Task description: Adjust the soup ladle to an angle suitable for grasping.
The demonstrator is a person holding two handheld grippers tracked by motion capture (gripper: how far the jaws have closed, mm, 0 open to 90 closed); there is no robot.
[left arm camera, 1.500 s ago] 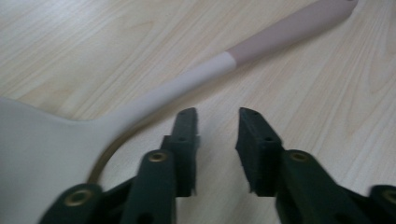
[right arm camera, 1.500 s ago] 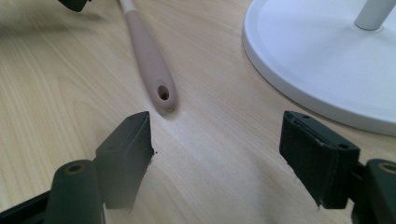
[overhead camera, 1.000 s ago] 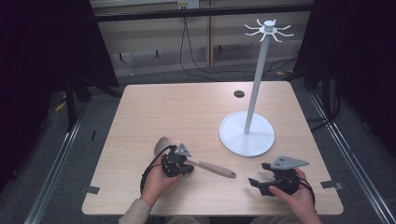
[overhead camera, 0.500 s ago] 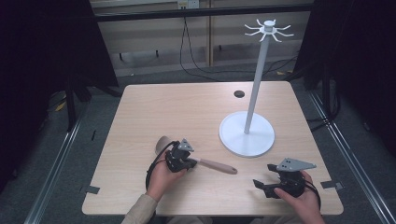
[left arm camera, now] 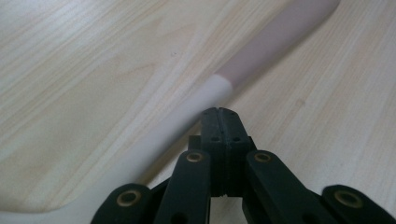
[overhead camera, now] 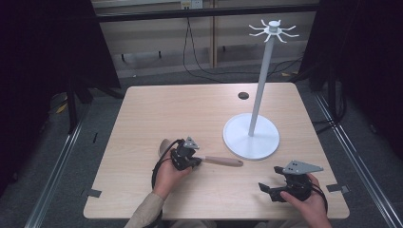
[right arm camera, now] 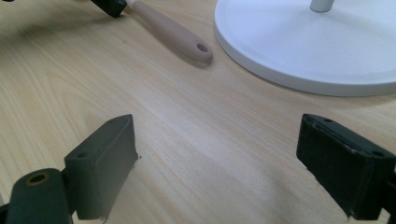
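My left claw (overhead camera: 190, 159) sits low over the spoon (overhead camera: 216, 161) near the table's (overhead camera: 190, 109) front, jaws pressed together beside the handle, gripping nothing I can see. My right claw (overhead camera: 272, 190) rests wide open and empty near the white stand (overhead camera: 251, 136).

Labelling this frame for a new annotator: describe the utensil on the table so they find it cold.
Start at the tall white hook stand on the light wooden table. Just left of its round base lies a spatula-like utensil, under the left gripper. It is the one loose item: tan handle with a hanging hole at its end, paler front part.
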